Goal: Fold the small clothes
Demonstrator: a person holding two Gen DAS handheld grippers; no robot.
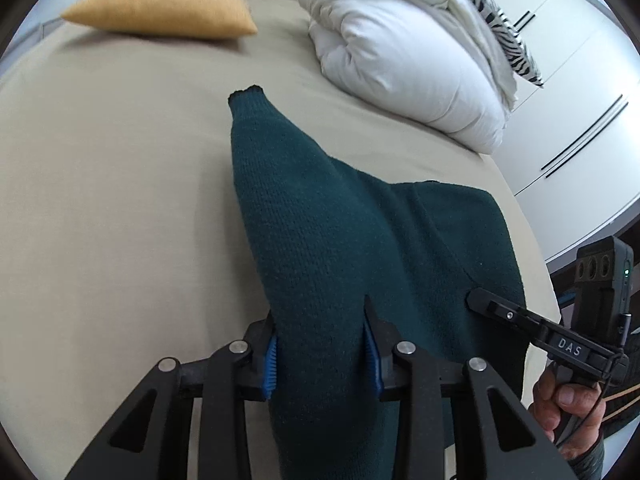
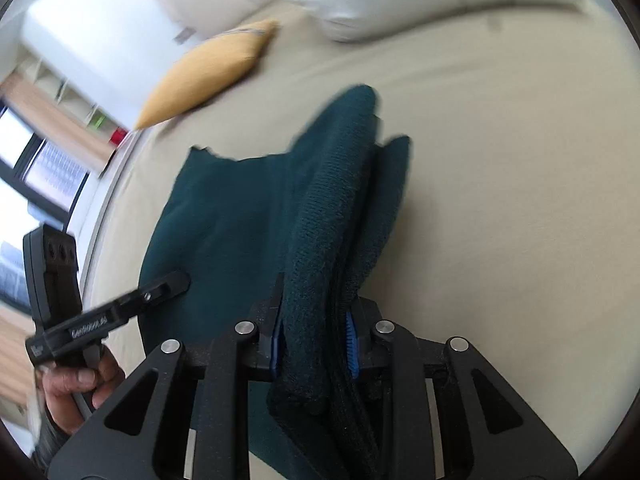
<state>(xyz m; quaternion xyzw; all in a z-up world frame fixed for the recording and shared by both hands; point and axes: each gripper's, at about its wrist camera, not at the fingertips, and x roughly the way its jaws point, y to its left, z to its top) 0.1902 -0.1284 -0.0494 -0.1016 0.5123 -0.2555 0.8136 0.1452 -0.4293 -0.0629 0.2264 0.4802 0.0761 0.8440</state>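
Observation:
A dark teal knit sweater lies on the beige bed sheet, one sleeve stretching away to its cuff. My left gripper is shut on a thick fold of the sweater, which bulges between its blue pads. My right gripper is shut on another bunched edge of the sweater, lifted off the sheet. The right gripper also shows in the left wrist view, resting over the sweater's body. The left gripper shows in the right wrist view.
A mustard yellow cushion lies at the far side of the bed. A folded white duvet with a zebra-print cloth sits at the back right. White wardrobe doors stand beyond the bed's right edge. A window is on the left.

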